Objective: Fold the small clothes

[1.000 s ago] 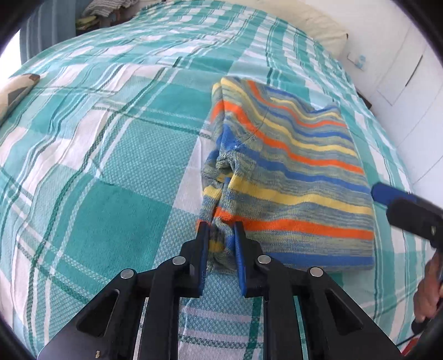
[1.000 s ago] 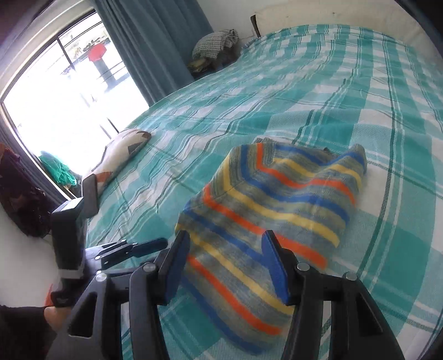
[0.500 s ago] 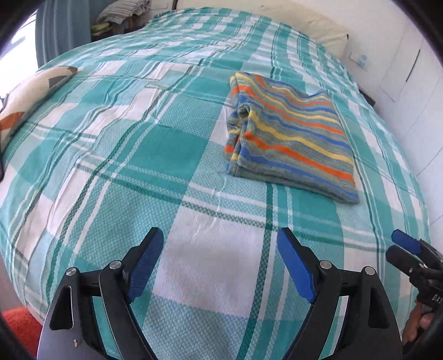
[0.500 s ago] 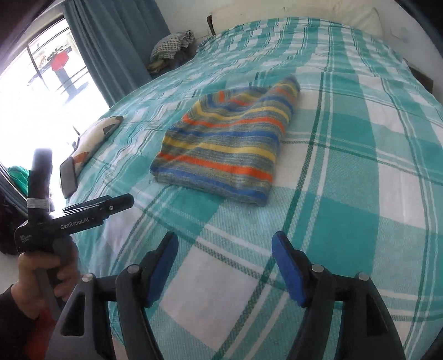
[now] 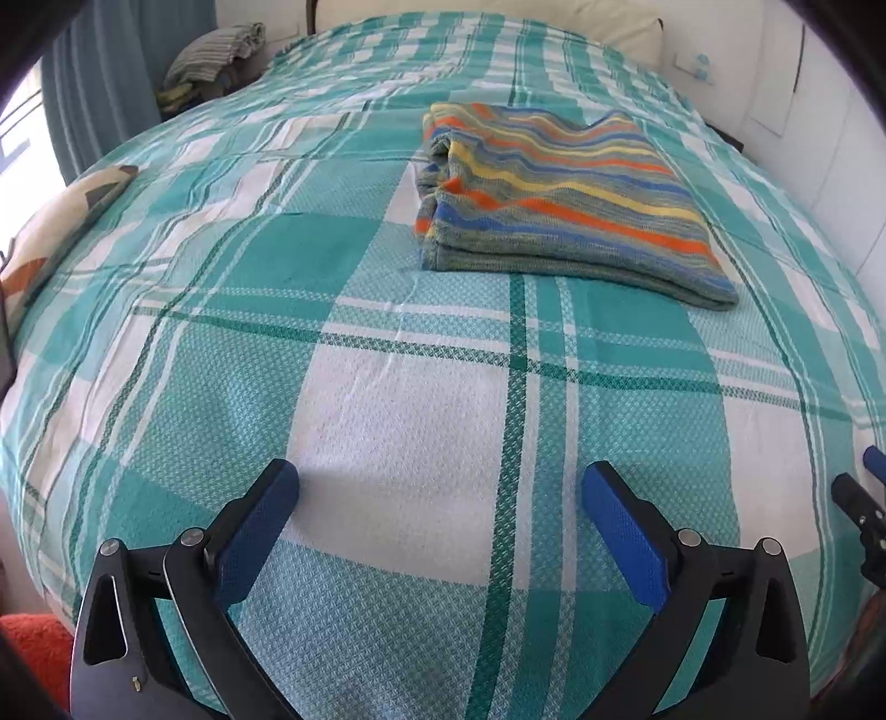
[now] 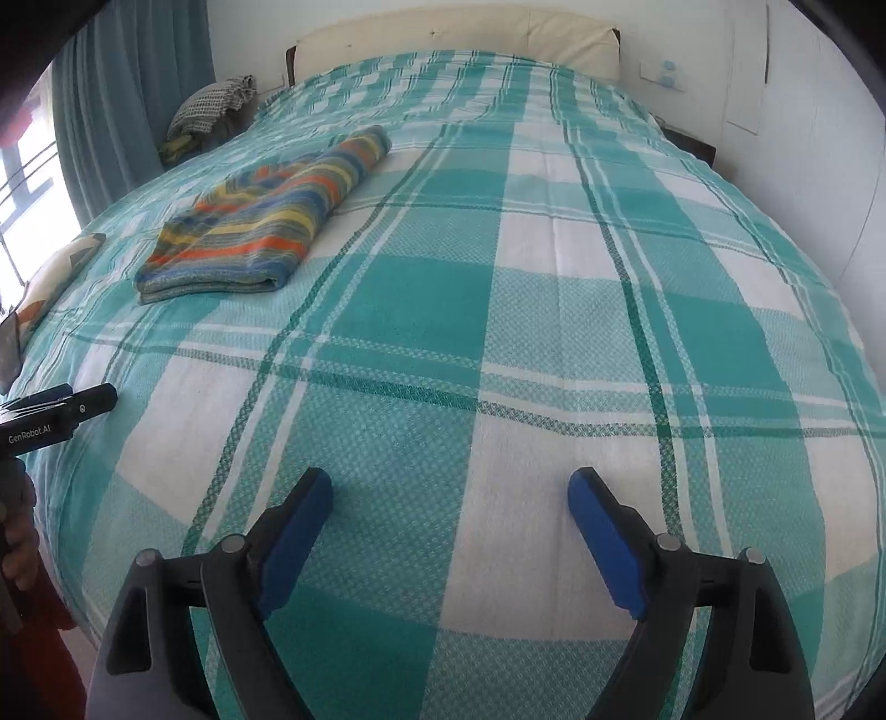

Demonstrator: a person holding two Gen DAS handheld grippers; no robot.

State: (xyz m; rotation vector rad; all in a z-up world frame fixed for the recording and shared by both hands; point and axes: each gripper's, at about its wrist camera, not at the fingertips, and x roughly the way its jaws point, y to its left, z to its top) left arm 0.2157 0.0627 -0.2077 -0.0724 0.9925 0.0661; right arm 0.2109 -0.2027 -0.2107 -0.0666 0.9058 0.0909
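A folded striped knit garment (image 5: 554,205), in orange, yellow, blue and grey, lies flat on the teal plaid bedspread (image 5: 421,399). In the right wrist view the garment (image 6: 260,221) is far off to the left. My left gripper (image 5: 440,476) hovers over the bare bedspread well short of the garment; its jaws are opening wide with nothing between them. My right gripper (image 6: 449,482) is also over the bare bedspread (image 6: 498,343), jaws opening and empty. Each gripper shows at the edge of the other's view.
A patterned cushion (image 5: 55,221) lies at the bed's left edge. A pile of clothes (image 5: 216,55) sits at the far left corner beside a blue curtain (image 6: 111,111). A cream headboard (image 6: 454,39) and a white wall bound the far and right sides. A red rug (image 5: 33,637) lies below.
The left gripper let go of the garment's near edge. Both grippers pulled back towards the bed's near side and spread their jaws wide. The garment now lies folded on its own.
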